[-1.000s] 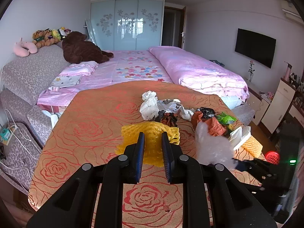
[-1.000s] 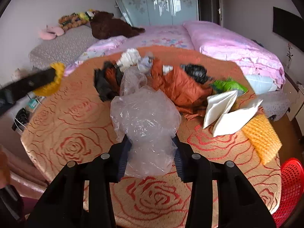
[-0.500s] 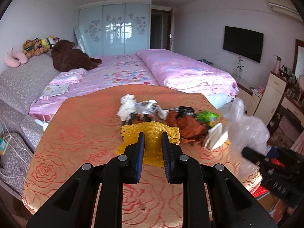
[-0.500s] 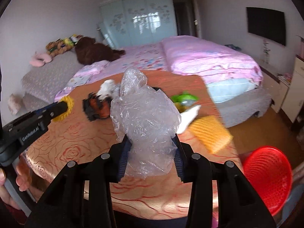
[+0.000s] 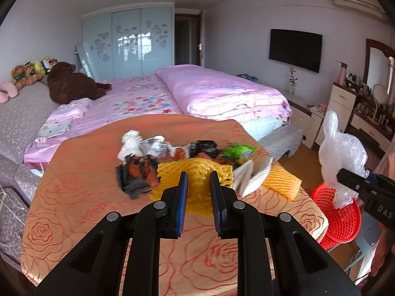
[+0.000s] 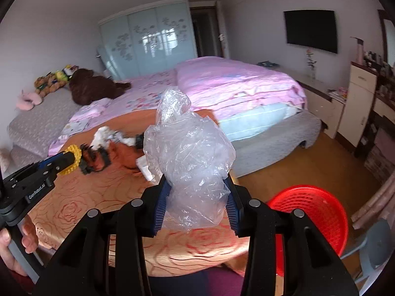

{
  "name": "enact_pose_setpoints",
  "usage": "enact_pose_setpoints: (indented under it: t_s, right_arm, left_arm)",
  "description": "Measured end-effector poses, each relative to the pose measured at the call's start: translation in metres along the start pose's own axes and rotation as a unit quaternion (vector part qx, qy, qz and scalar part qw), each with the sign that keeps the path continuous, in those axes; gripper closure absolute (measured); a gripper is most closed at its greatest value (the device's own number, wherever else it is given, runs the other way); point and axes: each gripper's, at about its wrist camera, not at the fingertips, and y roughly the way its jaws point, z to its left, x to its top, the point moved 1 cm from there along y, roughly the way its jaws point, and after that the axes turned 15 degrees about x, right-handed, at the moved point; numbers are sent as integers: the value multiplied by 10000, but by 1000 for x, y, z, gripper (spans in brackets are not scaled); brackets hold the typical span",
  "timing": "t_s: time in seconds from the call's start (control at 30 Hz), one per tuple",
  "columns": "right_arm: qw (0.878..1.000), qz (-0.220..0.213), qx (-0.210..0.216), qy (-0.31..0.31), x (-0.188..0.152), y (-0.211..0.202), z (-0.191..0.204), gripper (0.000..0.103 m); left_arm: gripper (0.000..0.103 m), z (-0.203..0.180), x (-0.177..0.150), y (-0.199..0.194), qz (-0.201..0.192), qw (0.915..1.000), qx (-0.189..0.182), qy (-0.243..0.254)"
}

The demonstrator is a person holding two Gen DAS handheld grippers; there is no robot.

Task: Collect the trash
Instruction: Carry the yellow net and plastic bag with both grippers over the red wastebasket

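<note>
A crumpled clear plastic bag [image 6: 190, 165] is bulging up between the right tool [image 6: 196, 204], whose fingers are clamping it above the red basket [image 6: 313, 212] lower right. The left tool [image 5: 198, 199] is pinching yellow foam netting [image 5: 195, 172] narrowly, ahead of it, over the table [image 5: 74, 197].

Right hand-held gripper [image 6: 196, 203] clamped on a crumpled clear plastic bag [image 6: 190, 162], red basket [image 6: 312, 218] on the floor lower right, left hand-held gripper [image 6: 70, 159] gripping yellow foam net [image 6: 74, 156] over the rose-patterned surface [image 6: 81, 197]

Two yellow foam nets [image 5: 195, 172] [image 5: 281, 181], one clear plastic bag [image 6: 190, 153], one red basket [image 6: 313, 212]
</note>
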Motion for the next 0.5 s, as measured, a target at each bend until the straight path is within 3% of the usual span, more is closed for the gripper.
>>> enact_pose_setpoints:
  t_s: [0.5]
  right_arm:
    - [9946,-302,-873,475,-16,-47,-63,63]
  left_arm:
    - [86,-76,14,-7,-129,9963,-636,571]
